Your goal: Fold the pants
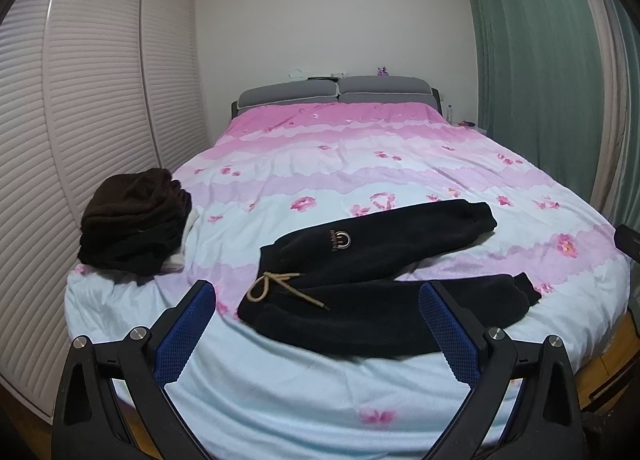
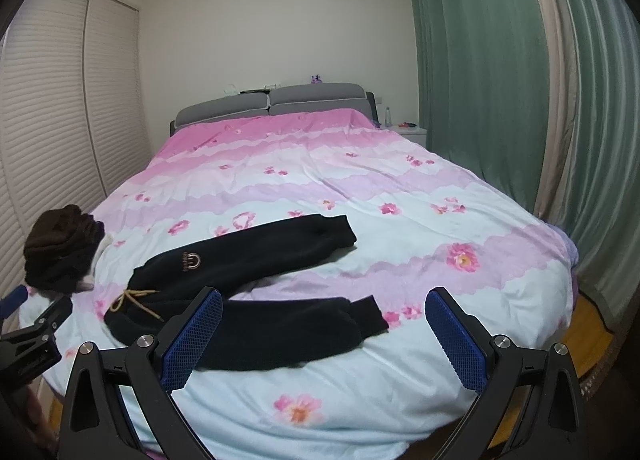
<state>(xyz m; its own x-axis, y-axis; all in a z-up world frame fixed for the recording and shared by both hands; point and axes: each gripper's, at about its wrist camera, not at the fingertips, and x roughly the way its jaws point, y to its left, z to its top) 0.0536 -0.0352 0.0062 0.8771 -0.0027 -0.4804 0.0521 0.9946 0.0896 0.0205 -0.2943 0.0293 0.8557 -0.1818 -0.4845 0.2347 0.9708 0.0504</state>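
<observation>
Far left: louvred wardrobe doors (image 1: 92, 107) running along the bed's left side, only a narrow gap between. At the bed's near-left corner, a pile of dark brown folded clothes (image 1: 134, 221), close to the edge. Just inboard, the left gripper (image 1: 318, 324) held wide open, blue pads (image 1: 186, 334) spread, nothing between them, hovering above the foot of the bed. Centre: black pants (image 1: 372, 280) lying flat on the floral duvet (image 1: 360, 155), waistband to the left with a tan drawstring (image 1: 276, 288) tied in a bow, legs splayed apart to the right, the nearer leg close to the foot edge, cuffs pointing right. Further right, the right gripper (image 2: 324, 326) likewise gaping, pads (image 2: 456, 340) clear of the cloth, over the near leg's cuff end. Plenty of bare duvet beyond the pants, up to the grey headboard cushions (image 2: 272, 101). Right edge of bed: wooden floor (image 2: 584, 324) showing, then green curtains (image 2: 480, 59) hanging close. White wall (image 2: 260, 19) behind.
</observation>
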